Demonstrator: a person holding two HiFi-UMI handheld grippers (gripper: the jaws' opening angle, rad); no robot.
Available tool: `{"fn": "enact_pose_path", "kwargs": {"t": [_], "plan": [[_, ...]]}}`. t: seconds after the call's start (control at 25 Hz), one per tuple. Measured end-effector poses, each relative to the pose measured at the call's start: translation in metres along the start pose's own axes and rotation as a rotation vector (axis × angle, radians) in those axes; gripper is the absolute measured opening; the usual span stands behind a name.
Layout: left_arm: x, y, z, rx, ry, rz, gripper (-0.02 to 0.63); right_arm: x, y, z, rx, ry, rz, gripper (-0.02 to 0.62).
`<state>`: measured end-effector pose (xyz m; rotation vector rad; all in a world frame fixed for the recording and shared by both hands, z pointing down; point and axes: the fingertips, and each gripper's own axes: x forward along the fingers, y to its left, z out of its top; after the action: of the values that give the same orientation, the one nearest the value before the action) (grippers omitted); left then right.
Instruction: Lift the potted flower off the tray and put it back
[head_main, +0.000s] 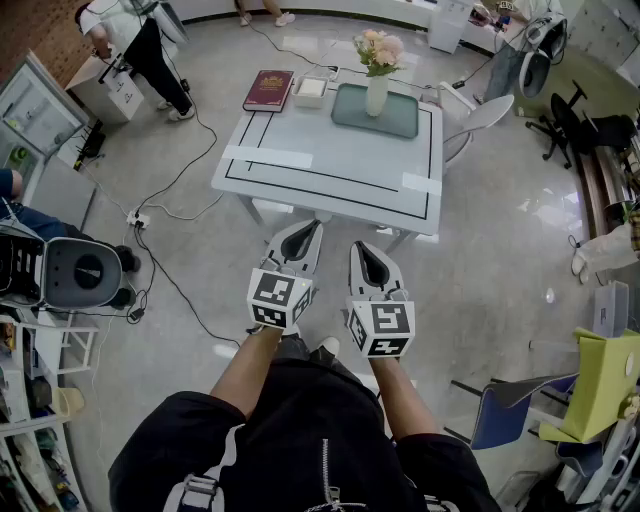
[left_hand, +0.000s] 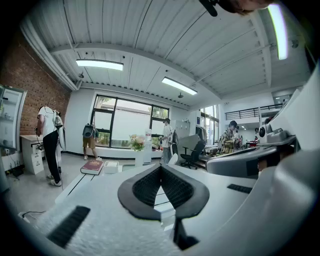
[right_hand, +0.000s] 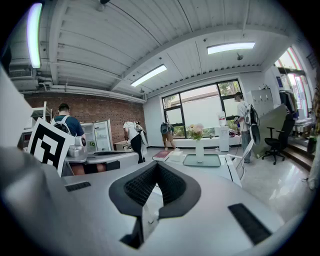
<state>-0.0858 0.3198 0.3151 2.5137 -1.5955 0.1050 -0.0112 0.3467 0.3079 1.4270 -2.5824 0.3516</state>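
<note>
Potted flower (head_main: 377, 78) stands upright on the green tray (head_main: 402, 120), at the far right of the white table (head_main: 320, 165). A red book (head_main: 268, 89) and a small white box (head_main: 311, 89) lie at the table's far left. Both the left gripper (head_main: 300, 230) and the right gripper (head_main: 362, 250) hang side by side on the near side of the table, well apart from the flower, each with its jaws pressed together on nothing.

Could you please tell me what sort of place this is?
Probably an open office or lab workspace: a black swivel chair, trailing power cables, and a white work table.
</note>
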Motion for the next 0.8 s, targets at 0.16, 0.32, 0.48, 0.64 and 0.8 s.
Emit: {"fn": "enact_pose_path", "kwargs": {"t": [0.16,0.32,0.48,0.64,0.8], "plan": [[0.008,0.001,0.001,0.003,-0.007,0.0,0.005,0.005,-0.005,0.003,-0.01,-0.009,0.0,0.006],[0.017,-0.001,0.003,0.009,-0.013,-0.007,0.005,0.007,-0.013,0.005,-0.012,-0.021,-0.007,0.008],[0.012,-0.007,-0.005,0.018,0.0,-0.017,0.005,-0.003,-0.016,-0.004,0.031,-0.031,0.003,0.008],[0.029,-0.008,0.006,0.045,-0.02,-0.027,0.005,-0.006,-0.032,0.005,0.03,-0.06,-0.002,0.008],[0.052,0.003,0.014,0.052,-0.02,-0.039,0.006,-0.002,-0.045,0.011,0.028,-0.066,-0.021,0.008]]}}
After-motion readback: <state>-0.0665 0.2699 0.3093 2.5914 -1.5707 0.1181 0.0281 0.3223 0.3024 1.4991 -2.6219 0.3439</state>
